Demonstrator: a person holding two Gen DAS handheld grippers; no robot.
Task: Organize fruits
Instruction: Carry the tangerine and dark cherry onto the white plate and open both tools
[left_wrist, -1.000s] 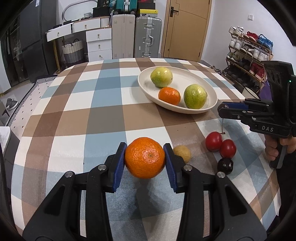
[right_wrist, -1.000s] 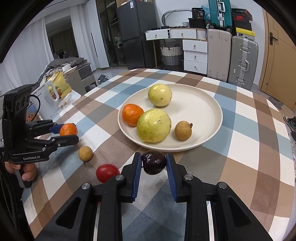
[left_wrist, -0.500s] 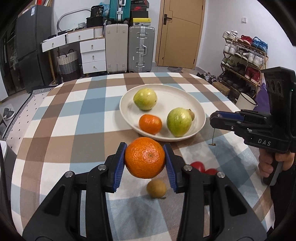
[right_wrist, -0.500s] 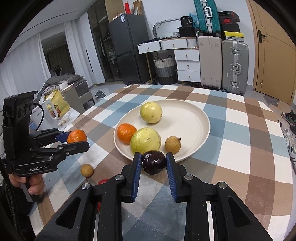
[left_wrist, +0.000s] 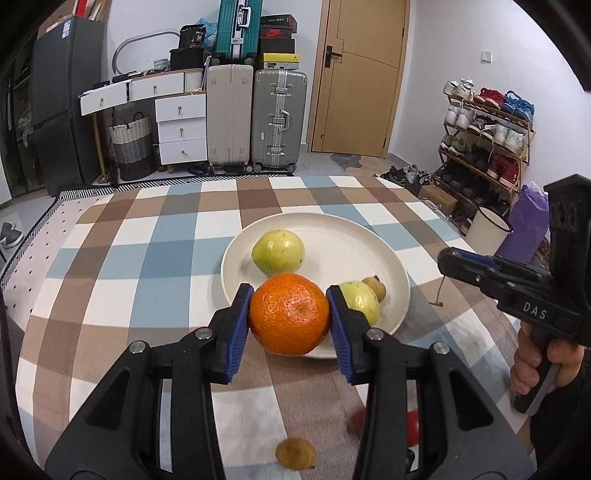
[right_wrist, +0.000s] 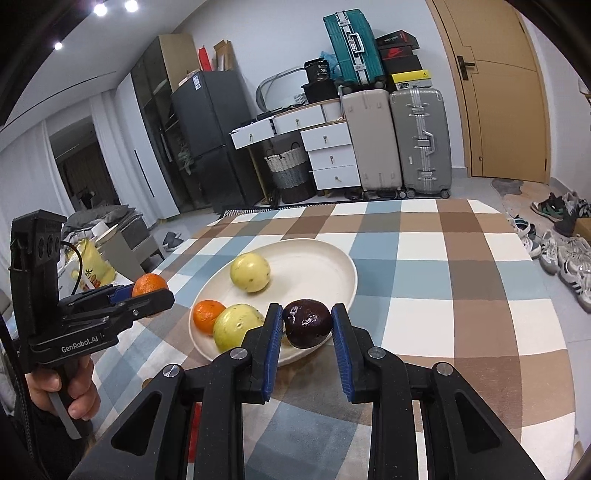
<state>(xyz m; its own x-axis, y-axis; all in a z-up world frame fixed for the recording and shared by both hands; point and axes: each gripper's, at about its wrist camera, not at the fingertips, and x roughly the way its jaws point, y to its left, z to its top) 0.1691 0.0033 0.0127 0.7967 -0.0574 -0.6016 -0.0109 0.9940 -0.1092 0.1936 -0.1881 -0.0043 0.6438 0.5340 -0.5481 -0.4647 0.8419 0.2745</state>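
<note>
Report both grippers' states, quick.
Left gripper: shut on the orange.
Right gripper: shut on the dark purple fruit.

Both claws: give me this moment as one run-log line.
left claw: shut on orange | right claw: shut on dark fruit | plate: four fruits in it

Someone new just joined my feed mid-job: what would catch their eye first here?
Most likely the bright orange clamped in the left gripper, filling the near centre of the left wrist view in front of the white plate. Next, the dark purple fruit pinched in the right gripper over the plate's near rim, with two yellow-green fruits and a second, smaller orange already on the plate.
</note>
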